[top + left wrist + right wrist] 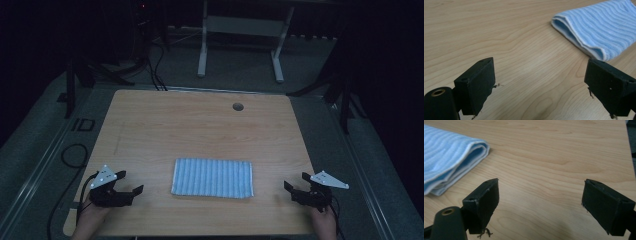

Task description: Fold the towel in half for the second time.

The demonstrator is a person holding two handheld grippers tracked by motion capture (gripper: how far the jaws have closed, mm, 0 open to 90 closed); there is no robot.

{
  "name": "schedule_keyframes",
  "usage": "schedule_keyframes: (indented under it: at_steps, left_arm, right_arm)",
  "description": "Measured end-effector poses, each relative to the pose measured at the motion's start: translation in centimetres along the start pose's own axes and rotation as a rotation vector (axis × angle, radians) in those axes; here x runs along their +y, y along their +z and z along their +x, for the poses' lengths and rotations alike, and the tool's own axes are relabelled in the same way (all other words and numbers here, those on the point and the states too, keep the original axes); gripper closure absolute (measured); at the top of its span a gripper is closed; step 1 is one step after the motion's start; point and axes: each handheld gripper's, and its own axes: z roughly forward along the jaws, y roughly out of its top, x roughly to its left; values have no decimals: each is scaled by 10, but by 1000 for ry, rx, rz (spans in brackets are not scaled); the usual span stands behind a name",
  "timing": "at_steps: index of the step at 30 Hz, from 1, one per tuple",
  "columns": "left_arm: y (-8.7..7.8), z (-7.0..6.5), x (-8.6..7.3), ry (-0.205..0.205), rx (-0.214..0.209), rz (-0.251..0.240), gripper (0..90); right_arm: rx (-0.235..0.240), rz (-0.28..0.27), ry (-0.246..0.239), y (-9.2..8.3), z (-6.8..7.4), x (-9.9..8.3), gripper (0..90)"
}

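Fingers [477, 85] of the left gripper [131, 182] stand wide apart with nothing between them but bare wood; those of the right gripper [296, 180] are likewise spread and empty, as the right gripper view confirms.

Left gripper: held low at the near left corner of the desk [200, 125], a hand [90, 220] behind it at the bottom edge of the high view, grey three-cornered plate on top, cable trailing off the desk edge. Its fingers point toward the middle of the desk.

Right gripper: held near the near right edge, a hand [322, 220] behind it, its fingers pointing inward toward the cloth.

Cloth [212, 177]: a folded blue ribbed towel, lying flat on the near half of the desk, roughly centred between the two grippers and clear of both. In the left gripper view its folded end [574, 37] shows white edging and stacked layers, ahead and to the right of the fingers, not touching them. In the right gripper view the opposite folded end [471, 157] lies ahead and to the left, also apart.

Desk surface: light wood grain, with a round cable hole [238, 106] near the far edge. Lighting in the high view is dim.
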Motion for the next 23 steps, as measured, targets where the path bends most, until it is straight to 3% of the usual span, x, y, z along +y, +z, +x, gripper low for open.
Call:
schedule_keyframes:
  at_steps: [11,23]
  left_arm:
    - [-8,10,-10,-59,53,-32,106]
    - [-7,10,-11,-71,45,-33,106]
  right_arm:
    - [-28,2,-2,-1,-5,-3,141]
    - [-31,4,2,0,-8,-4,142]
